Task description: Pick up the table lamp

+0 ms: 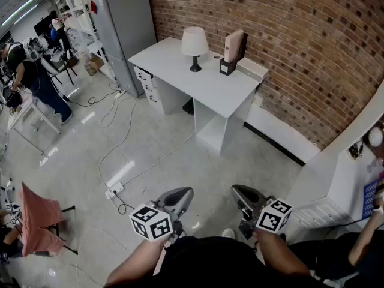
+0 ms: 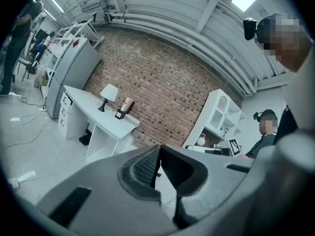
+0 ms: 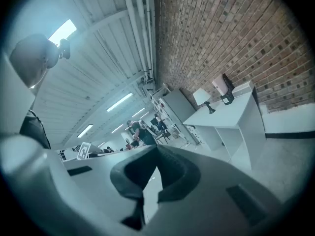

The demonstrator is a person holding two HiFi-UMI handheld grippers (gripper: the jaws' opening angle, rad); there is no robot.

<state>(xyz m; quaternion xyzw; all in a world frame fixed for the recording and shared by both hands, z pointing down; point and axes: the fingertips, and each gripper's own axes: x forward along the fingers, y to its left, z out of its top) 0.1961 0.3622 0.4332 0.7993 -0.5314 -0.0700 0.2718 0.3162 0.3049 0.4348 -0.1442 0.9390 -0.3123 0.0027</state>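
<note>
A table lamp (image 1: 194, 45) with a white shade and a dark base stands on a white desk (image 1: 207, 86) against the brick wall, far ahead of me. The lamp (image 2: 108, 96) appears small in the left gripper view, and the lamp (image 3: 203, 99) is also distant in the right gripper view. My left gripper (image 1: 179, 198) and right gripper (image 1: 242, 195) are held close to my body, well short of the desk. Both are shut with nothing between their jaws.
A tan box-like object on a dark stand (image 1: 232, 51) sits beside the lamp. A grey cabinet (image 1: 123, 32) stands left of the desk. Cables and a power strip (image 1: 114, 191) lie on the floor. A white shelf unit (image 1: 345, 185) is at my right. People work at the far left.
</note>
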